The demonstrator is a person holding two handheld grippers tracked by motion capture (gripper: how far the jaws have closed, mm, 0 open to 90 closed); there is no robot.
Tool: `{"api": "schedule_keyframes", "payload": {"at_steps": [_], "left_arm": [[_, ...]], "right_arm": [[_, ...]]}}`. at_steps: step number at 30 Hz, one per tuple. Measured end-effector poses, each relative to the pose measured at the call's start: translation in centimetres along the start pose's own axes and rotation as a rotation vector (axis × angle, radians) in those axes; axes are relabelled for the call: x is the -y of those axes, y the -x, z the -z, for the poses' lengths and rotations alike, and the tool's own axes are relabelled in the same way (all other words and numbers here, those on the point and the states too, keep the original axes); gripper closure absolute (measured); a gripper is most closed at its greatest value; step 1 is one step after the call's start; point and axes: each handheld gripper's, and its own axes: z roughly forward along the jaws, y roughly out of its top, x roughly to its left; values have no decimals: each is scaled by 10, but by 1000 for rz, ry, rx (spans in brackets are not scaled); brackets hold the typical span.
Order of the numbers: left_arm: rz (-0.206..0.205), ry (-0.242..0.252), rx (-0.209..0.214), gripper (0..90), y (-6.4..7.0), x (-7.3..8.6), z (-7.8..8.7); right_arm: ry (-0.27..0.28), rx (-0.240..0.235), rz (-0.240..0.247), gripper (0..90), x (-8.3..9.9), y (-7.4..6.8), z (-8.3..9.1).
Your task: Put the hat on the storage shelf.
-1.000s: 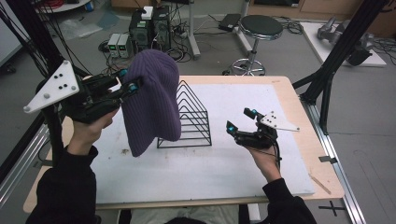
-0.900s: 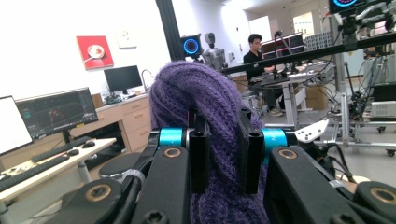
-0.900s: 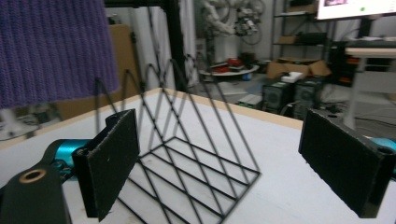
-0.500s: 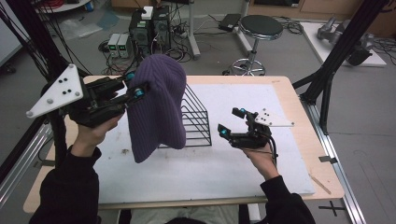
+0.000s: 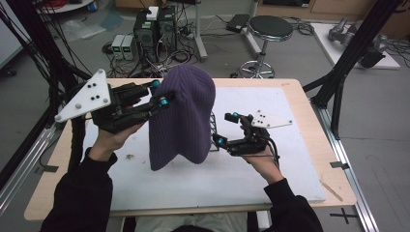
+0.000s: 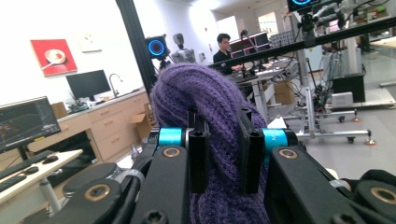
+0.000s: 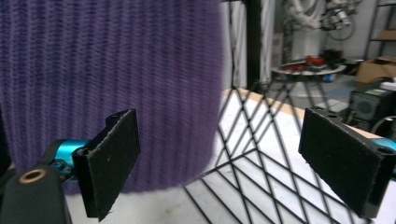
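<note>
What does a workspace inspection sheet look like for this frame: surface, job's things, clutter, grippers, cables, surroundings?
Surface: wooden table with a white mat on it.
Job's things: purple knit beanie held up, hanging in front of a black wire rack on the mat.
Clutter: small dark specks on the mat near the left forearm.
Grippers: left gripper clamped on a fold of the beanie; right gripper open beside the rack, holding nothing.
Cables: loose tangle on the floor around the computer towers.
Surroundings: black stool, black frame posts.
</note>
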Motion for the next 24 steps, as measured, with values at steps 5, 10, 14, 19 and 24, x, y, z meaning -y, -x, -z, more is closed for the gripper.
{"api": "schedule_keyframes", "payload": {"at_steps": [5, 10, 14, 19, 24], "left_arm": [[-7, -1, 24, 779, 2, 2, -5], [-15, 7, 52, 777, 4, 3, -8], [-18, 15, 73, 777, 4, 3, -10], [-22, 5, 72, 776, 5, 5, -12], [-36, -20, 54, 776, 4, 7, -14]], "right_arm": [[-5, -73, -22, 119, -2, 0, -5], [5, -214, -73, 120, -2, 3, -9], [-12, -263, -82, 164, -1, 3, -11], [-27, -287, -102, 325, 0, 4, -13], [-51, -243, -133, 632, -1, 5, -11]]}}
